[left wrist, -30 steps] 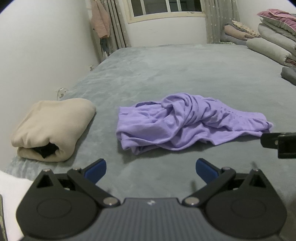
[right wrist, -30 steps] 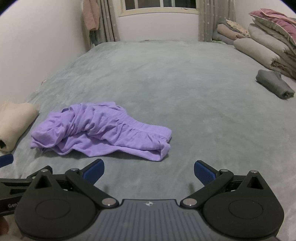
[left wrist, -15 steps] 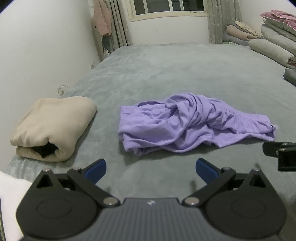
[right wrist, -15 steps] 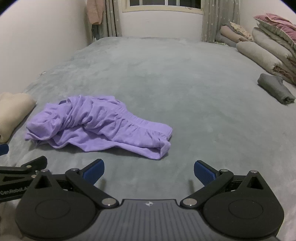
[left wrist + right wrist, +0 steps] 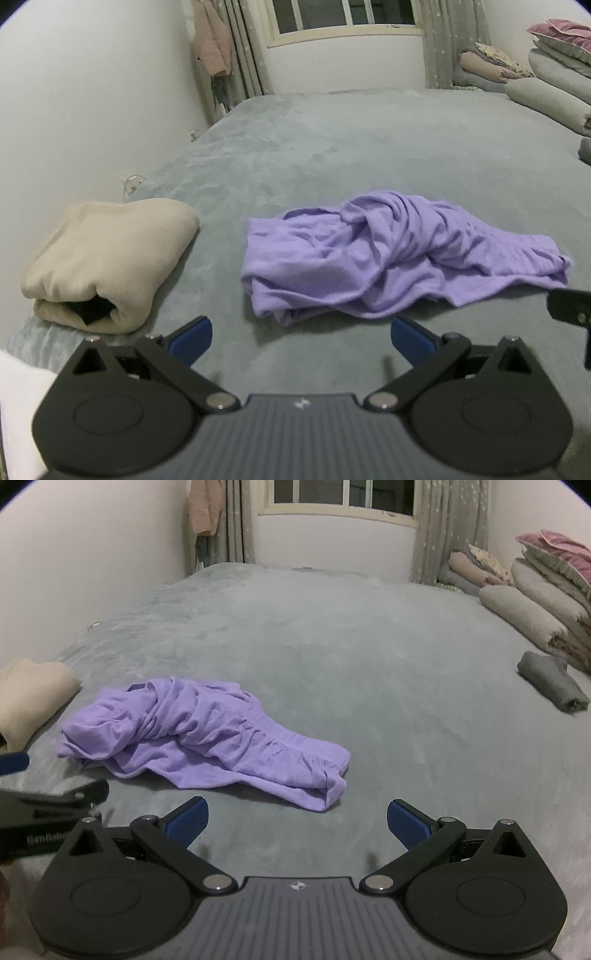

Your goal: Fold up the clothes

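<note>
lying crumpled on the grey bed, the purple garment sits just ahead of both tools. left tool is spread wide and empty, right tool likewise, neither touching the cloth. a folded beige garment rests to its left, a grey one far right.

Grey bed, curtained window, stacked pillows.
</note>
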A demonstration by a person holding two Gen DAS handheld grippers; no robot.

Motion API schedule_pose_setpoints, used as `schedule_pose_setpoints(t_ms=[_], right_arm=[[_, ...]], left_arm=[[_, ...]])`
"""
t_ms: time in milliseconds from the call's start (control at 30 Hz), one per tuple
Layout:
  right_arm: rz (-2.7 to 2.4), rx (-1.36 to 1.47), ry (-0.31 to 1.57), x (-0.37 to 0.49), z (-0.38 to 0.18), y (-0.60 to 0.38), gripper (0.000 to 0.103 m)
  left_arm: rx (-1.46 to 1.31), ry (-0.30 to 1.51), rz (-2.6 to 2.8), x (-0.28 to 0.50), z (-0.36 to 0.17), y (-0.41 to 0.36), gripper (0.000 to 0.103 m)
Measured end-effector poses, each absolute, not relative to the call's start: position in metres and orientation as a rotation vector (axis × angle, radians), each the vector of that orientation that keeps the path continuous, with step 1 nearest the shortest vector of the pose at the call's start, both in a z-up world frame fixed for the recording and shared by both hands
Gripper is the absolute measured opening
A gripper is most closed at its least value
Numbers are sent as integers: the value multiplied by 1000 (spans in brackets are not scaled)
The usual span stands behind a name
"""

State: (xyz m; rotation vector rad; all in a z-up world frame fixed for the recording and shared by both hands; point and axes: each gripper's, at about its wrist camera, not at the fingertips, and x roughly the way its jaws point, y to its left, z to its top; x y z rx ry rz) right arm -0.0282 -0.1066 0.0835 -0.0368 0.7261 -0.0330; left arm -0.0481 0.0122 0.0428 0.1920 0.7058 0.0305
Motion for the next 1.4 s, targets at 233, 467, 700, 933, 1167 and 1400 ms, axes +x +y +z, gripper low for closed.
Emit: schedule_pose_setpoints(t_ms=[233,467,700,933,1167,1400], right_arm=[[-43,-15,728,-25,81,-116,103],[-46,131,773,-9,71,-150,62],[-29,216,792,2,63,-169,59],[-14,156,790,9,59,-157,59],[27,40,750,20,52,-129,33],[62,39,621,10,75,-131,8]], left_arm=[[221,701,9,-34,36,5,103],[275,678,-16,-23,32,-1,103],[313,651,-27,-11,29,-1,103],[337,630,-64,-2,27,-8,97],[347,611,-102,0,23,-8,53],[252,622,-186,-8,39,-1,7]])
